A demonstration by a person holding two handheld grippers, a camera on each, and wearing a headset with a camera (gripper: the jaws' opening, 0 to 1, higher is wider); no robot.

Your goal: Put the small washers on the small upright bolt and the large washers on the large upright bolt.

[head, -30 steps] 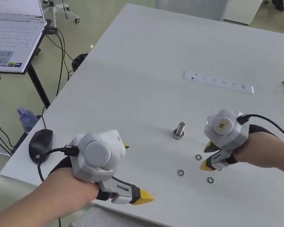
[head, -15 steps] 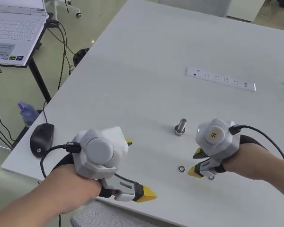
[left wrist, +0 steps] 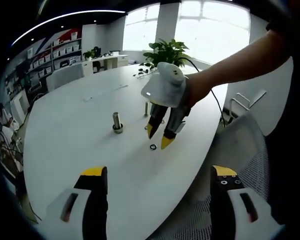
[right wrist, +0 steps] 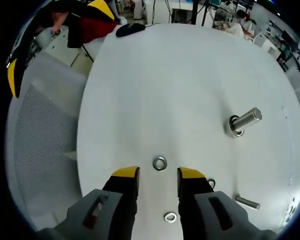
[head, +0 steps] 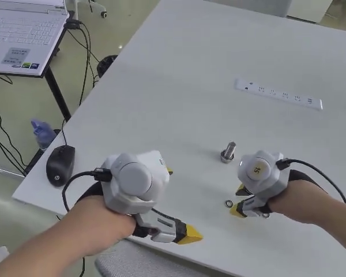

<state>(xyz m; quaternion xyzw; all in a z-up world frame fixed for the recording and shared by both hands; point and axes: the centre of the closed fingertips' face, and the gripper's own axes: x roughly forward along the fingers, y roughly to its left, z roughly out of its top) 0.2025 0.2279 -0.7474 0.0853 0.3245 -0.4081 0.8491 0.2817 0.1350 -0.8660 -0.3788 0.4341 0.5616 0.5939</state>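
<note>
White table (head: 179, 86) in an office holds a mouse (head: 60, 164), power strip (head: 278, 94), large bolt (right wrist: 245, 121), small bolt (right wrist: 247, 202); laptop (head: 23, 34) alongside. Left gripper (left wrist: 159, 172) jaws wide apart, right gripper (right wrist: 158, 175) jaws parted behind 1 washer (right wrist: 160, 163).

A person is holding two grippers over a white table (head: 179, 86). The left gripper (head: 180, 203) is hovering by the table's near edge, its yellow-tipped jaws standing well apart. The right gripper (head: 239, 200) is pointing down at the tabletop with its jaws parted, and a small washer (head: 229, 203) is lying just beside their tips. An upright bolt (head: 228, 152) is standing just beyond it. A power strip (head: 279, 94) is lying farther back, a mouse (head: 60, 164) is sitting at the left edge, and a laptop (head: 20, 34) is resting on a side stand.
</note>
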